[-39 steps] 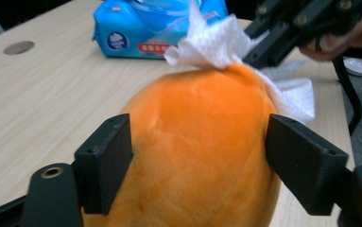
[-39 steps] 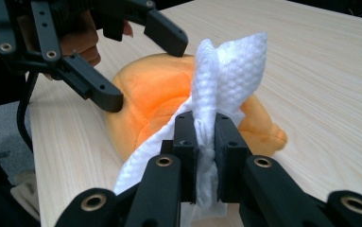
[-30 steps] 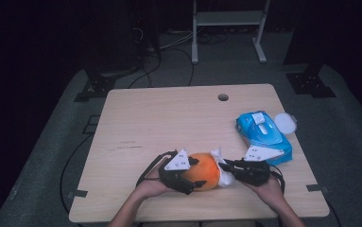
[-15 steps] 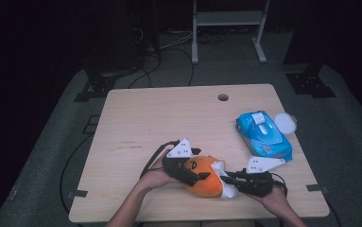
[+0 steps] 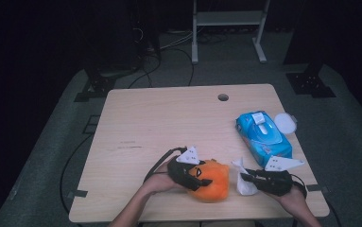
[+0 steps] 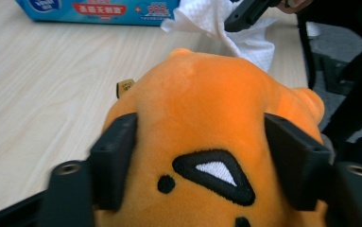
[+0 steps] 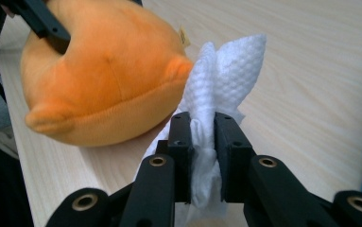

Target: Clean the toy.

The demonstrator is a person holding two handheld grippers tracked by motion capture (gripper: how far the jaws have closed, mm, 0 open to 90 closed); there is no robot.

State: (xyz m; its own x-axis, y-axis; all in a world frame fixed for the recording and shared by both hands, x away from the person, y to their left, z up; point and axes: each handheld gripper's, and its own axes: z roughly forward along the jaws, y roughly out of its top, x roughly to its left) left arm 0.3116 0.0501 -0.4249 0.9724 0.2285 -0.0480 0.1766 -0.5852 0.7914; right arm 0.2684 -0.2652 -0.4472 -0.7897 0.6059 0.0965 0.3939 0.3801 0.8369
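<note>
Orange plush toy (image 5: pixel 210 180) sits at the near edge of the wooden table (image 5: pixel 169 118), clamped between the jaws of the left gripper (image 5: pixel 193 176) — in the left gripper view the two black pads press into its soft sides, one on each flank, with an embroidered black-and-white triangle and small black dots facing the camera. Those jaws have just been closing, and the toy fills the space between them. The left hand (image 5: pixel 157 179) comes in from the bottom of the high view, forearm angled up and rightward, the gripper lying low over the table with its grey plate on top.

Just to the right of the toy, the right gripper (image 5: pixel 245 177) holds a white wipe (image 5: pixel 244 180); its jaws stand nearly together, pinching the bunched cloth, and have just eased open a little. The wipe's free end fans upward in two flaps, touching the toy's rounded side in the right gripper view (image 7: pixel 226 75). The right hand (image 5: pixel 294 196) reaches in from the lower right, its gripper pointing left toward the toy.

Textures differ plainly — short smooth fleece on the toy, a dimpled, quilted weave on the wipe, pale wood grain beneath. A glossy blue wipes pack (image 5: pixel 262 133) lies farther back on the right, well apart from both.
</note>
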